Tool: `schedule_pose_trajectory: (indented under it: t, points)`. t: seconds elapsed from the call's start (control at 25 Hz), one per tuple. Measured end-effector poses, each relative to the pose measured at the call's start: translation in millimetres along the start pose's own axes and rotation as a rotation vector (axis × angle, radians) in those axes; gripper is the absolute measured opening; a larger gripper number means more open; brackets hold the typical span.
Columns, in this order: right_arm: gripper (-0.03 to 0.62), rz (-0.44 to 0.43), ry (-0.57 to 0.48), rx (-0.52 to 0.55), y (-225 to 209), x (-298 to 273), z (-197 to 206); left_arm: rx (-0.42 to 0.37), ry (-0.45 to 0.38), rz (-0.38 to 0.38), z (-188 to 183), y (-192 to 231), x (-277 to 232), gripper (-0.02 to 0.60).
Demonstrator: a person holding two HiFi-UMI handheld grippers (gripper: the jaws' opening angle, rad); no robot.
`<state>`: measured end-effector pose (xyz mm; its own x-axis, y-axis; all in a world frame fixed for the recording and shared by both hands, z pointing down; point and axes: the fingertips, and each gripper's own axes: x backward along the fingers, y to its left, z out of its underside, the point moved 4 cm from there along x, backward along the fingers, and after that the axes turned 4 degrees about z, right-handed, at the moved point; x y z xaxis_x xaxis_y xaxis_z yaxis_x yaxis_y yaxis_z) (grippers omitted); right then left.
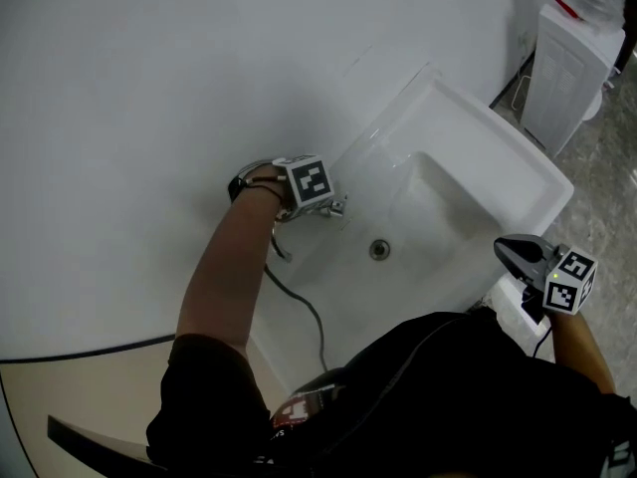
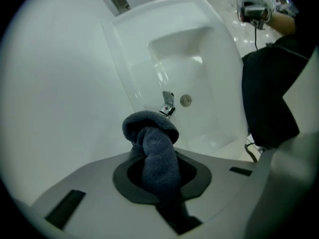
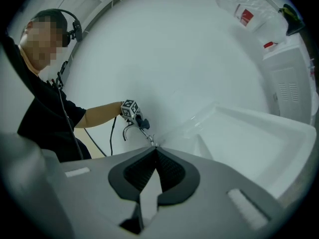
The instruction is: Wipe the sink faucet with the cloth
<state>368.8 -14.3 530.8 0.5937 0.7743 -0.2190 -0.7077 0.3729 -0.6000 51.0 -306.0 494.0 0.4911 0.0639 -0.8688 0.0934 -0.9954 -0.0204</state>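
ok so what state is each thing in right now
left gripper, shut on the cloth, pointing down at the sink
cloth, bunched up between the jaws, its end right by the faucet, contact unclear
faucet, no water running
sink, basin bare, no water seen in it
right gripper, shut, nothing between its jaws

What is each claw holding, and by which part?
The left claw grips the blue-gray cloth along its bunched length, the rolled end sticking out toward the faucet. The right claw is shut on nothing.
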Motion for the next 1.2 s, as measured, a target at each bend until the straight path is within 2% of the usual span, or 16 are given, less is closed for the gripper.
schedule_pose_trajectory:
  t: [0.12, 0.32, 0.44, 0.52, 0.64, 0.72, 0.84, 0.96, 1.08, 1.2]
  points:
    - [0.002, -0.031, 0.016, 0.023, 12.3, -14.2, -5.1, 0.101, -0.137, 0.025, 23.4, -4.3, 26.1, 0.048]
    - [0.002, -0.073, 0.043, 0.057, 31.5, -33.6, -13.6, 0.16, -0.396, 0.061, 60.8, -33.4, 51.2, 0.048]
    - [0.002, -0.086, 0.059, 0.071, 41.4, -41.2, -16.1, 0.219, -0.559, 0.042, 82.4, -59.5, 56.0, 0.048]
    - [0.002, -0.096, 0.074, 0.082, 48.4, -47.8, -16.9, 0.252, -0.644, 0.042, 90.5, -82.4, 49.8, 0.048]
    - [0.002, -0.104, 0.104, 0.105, 58.2, -56.6, -17.5, 0.25, -0.711, 0.095, 89.5, -123.9, 11.7, 0.048]
    - [0.002, -0.104, 0.129, 0.121, 64.4, -59.5, -18.6, 0.277, -0.825, 0.081, 86.4, -140.8, -12.1, 0.048]
    - [0.002, -0.102, 0.171, 0.15, 75.1, -64.2, -20.6, 0.425, -1.036, 0.045, 83.2, -151.1, -36.2, 0.048]
    - [0.002, -0.096, 0.209, 0.166, 86.7, -69.4, -19.5, 0.581, -1.16, -0.021, 61.9, -159.5, -74.0, 0.048]
    - [0.002, -0.082, 0.268, 0.183, 94.9, -73.6, -14.2, 0.796, -1.325, -0.078, 27.1, -153.5, -117.3, 0.049]
    - [0.002, -0.062, 0.321, 0.196, 102.8, -71.4, -7.2, 1.031, -1.441, -0.135, 19.8, -124.5, -146.4, 0.049]
